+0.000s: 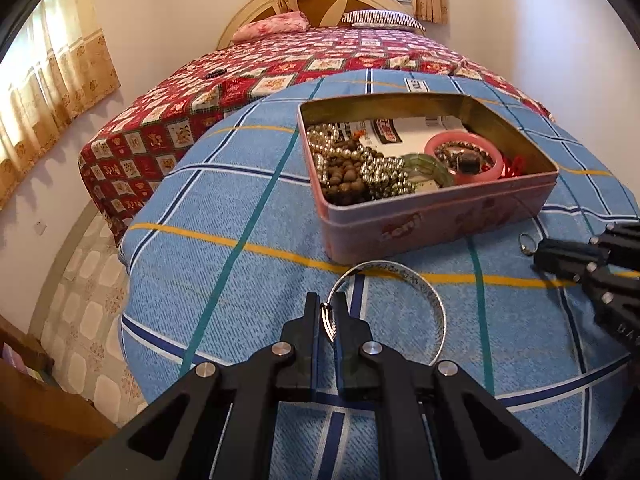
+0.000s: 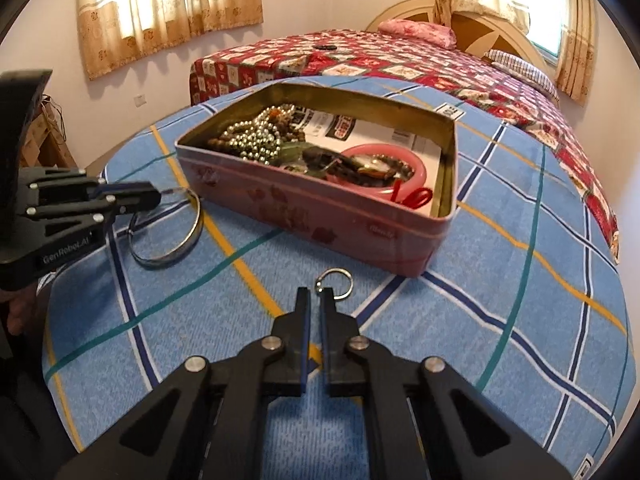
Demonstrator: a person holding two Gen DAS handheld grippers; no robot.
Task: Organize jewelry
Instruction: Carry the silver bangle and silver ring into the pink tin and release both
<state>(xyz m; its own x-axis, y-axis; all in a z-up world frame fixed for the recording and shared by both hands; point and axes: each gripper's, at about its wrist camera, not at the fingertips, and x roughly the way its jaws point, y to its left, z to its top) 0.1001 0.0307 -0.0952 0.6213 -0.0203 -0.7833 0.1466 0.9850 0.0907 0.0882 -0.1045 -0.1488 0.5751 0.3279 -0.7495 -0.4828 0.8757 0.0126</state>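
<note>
While bead strands [image 1: 352, 164] and a pink bangle [image 1: 466, 156] are held in the tin [image 1: 440, 216] ahead, the silver bangle [image 1: 400, 304] is pinched by the left tongs [image 1: 327, 306] and a small ring [image 2: 335, 283] by the right tongs [image 2: 315, 294], both nearly closed.

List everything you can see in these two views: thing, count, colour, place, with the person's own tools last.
Tin box: one, pink, open, on the blue checked cloth.
Bead strands: several, silver and brown, left part of the tin.
Pink bangle: one, inside the tin, right part.
Silver bangle: one, on the cloth before the tin.
Small ring: one, silver, on the cloth.
Bed: one, red patterned cover, behind.
Left gripper: black, shut on silver bangle.
Right gripper: black, shut on small ring.
</note>
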